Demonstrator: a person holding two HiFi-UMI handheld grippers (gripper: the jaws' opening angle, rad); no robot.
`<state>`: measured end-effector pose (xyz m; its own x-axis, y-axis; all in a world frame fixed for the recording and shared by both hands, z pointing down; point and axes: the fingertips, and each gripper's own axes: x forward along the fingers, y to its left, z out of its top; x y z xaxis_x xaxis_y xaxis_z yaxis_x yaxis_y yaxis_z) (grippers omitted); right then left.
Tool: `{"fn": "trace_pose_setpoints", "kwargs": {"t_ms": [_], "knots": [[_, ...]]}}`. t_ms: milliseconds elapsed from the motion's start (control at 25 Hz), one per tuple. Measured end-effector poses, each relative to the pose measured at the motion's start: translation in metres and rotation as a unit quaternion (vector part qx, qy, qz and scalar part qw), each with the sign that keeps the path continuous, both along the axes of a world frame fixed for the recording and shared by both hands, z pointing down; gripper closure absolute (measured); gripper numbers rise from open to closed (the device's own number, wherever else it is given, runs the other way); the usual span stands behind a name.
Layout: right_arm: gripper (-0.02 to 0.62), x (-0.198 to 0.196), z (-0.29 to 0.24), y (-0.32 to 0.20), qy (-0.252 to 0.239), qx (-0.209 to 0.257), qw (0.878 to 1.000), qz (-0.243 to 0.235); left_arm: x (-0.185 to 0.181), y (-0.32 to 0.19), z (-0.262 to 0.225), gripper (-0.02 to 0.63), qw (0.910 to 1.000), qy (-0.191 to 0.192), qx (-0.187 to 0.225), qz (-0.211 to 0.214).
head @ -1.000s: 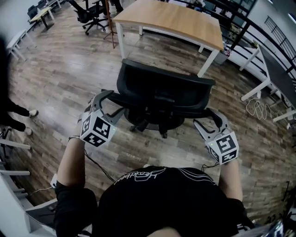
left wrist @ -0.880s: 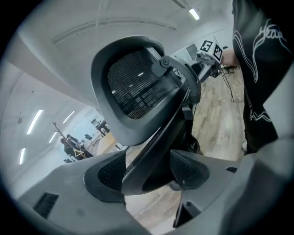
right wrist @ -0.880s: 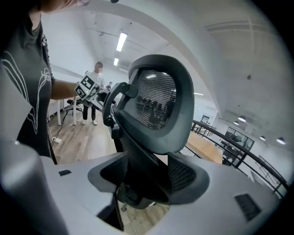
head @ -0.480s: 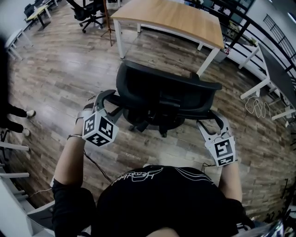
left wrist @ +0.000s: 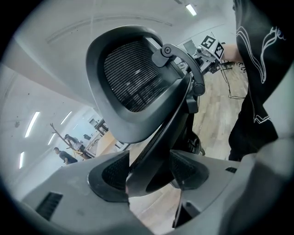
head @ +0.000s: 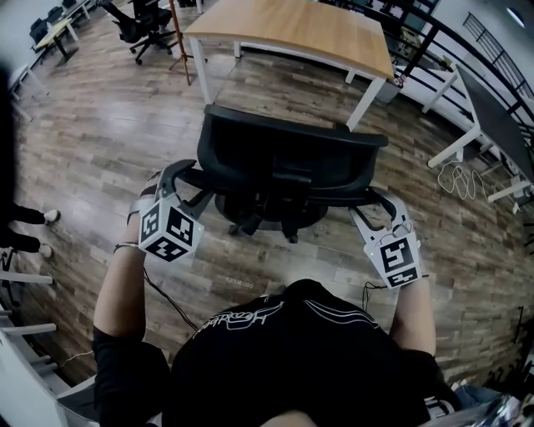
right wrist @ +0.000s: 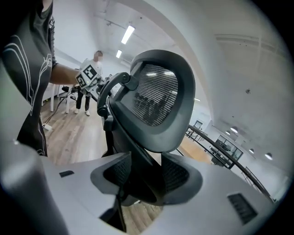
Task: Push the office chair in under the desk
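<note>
The black mesh-backed office chair [head: 292, 150] stands on the wood floor with its back to me, just short of the wooden desk [head: 292, 29]. My left gripper [head: 171, 179] is shut on the chair's left armrest [left wrist: 161, 151], and the black bar fills the gap between the pads [left wrist: 110, 176]. My right gripper [head: 380, 208] has the right armrest [right wrist: 138, 160] between its jaws. They are closing, and the pads [right wrist: 177, 176] lie against the bar. Each gripper view looks up at the backrest.
Another black office chair [head: 138, 21] stands at the far left beyond the desk. White desks [head: 492, 108] and a loose cable [head: 459, 179] lie to the right. A person's feet [head: 42, 218] show at the left edge, and people stand in the background [right wrist: 87, 98].
The chair and both grippers have edged forward toward the desk. My right gripper's jaws have drawn in around the armrest, and the left grip is unchanged.
</note>
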<state>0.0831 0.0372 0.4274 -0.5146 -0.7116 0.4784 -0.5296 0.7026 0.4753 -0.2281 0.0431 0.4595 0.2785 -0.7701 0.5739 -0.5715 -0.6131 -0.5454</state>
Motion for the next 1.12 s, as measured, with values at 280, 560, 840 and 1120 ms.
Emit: {"fn": "trace_pose_setpoints", "kwargs": {"t_ms": [280,560,840,1120], "knots": [[0.365,0.0,-0.002,-0.031,0.001,0.004,1.0,0.001,-0.001,-0.035,-0.001,0.336,0.9999,0.003,0.002,-0.012],[0.371,-0.005,-0.001,-0.071,0.007,-0.005,1.0,0.0,-0.006,-0.075,0.0,0.336,0.9998,0.0,-0.005,-0.021],[0.371,-0.006,-0.001,-0.12,0.005,-0.015,1.0,-0.003,-0.007,-0.124,0.001,0.336,0.9993,-0.008,-0.019,-0.031],[0.374,0.0,-0.003,-0.169,0.004,-0.023,1.0,0.001,-0.002,-0.172,0.0,0.336,0.9995,-0.006,-0.018,-0.025]]}}
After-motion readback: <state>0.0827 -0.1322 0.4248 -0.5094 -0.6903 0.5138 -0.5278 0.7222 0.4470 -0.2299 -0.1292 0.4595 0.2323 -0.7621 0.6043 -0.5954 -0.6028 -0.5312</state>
